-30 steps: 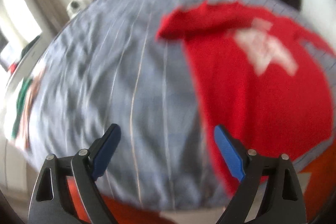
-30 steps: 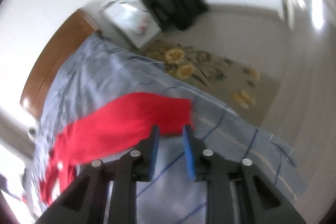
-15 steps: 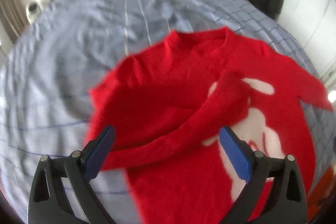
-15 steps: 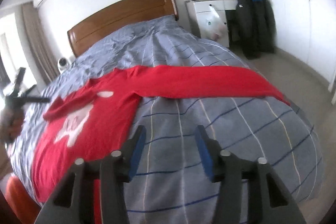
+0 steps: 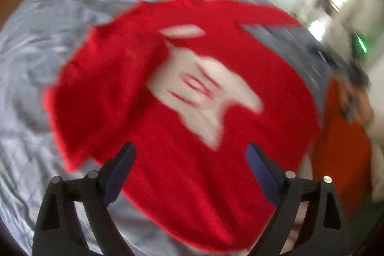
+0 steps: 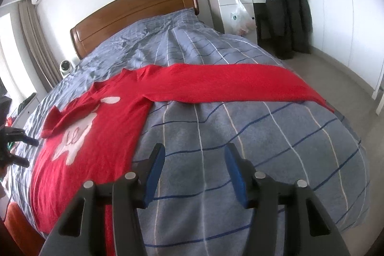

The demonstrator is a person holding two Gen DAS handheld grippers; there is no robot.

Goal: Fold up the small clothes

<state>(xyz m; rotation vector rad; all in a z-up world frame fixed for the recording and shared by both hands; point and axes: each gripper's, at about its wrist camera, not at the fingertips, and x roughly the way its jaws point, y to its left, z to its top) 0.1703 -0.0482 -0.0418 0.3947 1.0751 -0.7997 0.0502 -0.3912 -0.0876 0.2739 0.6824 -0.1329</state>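
Observation:
A red long-sleeved sweater [image 6: 100, 136] with a white print [image 6: 74, 138] lies flat on the bed. One sleeve [image 6: 228, 85] stretches straight out to the right across the cover. The other sleeve [image 6: 64, 116] is folded over the chest. My right gripper [image 6: 194, 172] is open and empty above bare bedcover, right of the sweater body. My left gripper [image 5: 190, 167] is open and empty above the sweater [image 5: 182, 97], which is blurred in the left wrist view; it also shows at the far left of the right wrist view [image 6: 16, 148].
The bed has a grey-blue checked cover [image 6: 264, 148] and a wooden headboard [image 6: 134, 13]. A white dresser [image 6: 235, 8] and a dark jacket [image 6: 285, 18] stand at the right. The floor [image 6: 340, 68] lies right of the bed. An orange bed edge [image 5: 343, 143] is near my left gripper.
My left gripper has swung right across the sweater and stays open. My right gripper has opened wider and sits closer over the bedcover. The sweater has not moved.

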